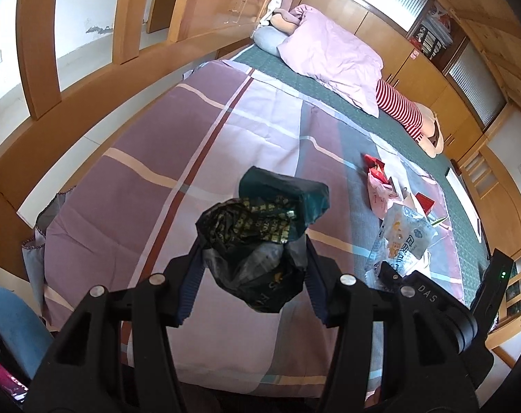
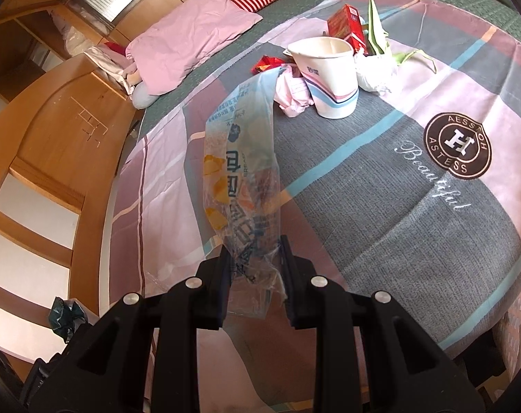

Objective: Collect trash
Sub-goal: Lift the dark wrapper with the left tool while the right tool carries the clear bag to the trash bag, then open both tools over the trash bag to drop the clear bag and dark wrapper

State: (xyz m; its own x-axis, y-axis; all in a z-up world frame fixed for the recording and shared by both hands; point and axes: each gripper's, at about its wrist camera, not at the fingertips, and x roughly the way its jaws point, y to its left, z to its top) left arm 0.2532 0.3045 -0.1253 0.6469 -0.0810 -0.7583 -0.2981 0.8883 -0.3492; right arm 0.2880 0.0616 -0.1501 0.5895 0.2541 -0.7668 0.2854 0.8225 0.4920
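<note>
The clear bread wrapper [image 2: 239,179] is a long strip of printed film. Its near end is pinched in the right tool [image 2: 255,258], whose jaws stand narrowly apart with the film bunched between the pads. From there the wrapper's long axis runs straight away from the tool, toward the remaining litter on the bed [image 2: 398,206]. Its far end appears to reach the crumpled pink paper [image 2: 293,93] beside the paper cup [image 2: 329,75]; whether it touches I cannot tell.

The dark trash bag [image 1: 257,237] hangs in the left tool [image 1: 251,251]. The jaws are about half open and closed on the bunched plastic, with the mouth of the bag gaping upward. It is held above the striped bedcover, clear of the litter.

In the left wrist view the wrapper [image 1: 406,237] lies to the right of the bag, near it but apart. The bag shows at the lower left corner of the right wrist view [image 2: 65,316].

Judgement: the wrapper must travel leftward to the bag mouth. The right hand already holds it, so that hand should carry it across.
</note>
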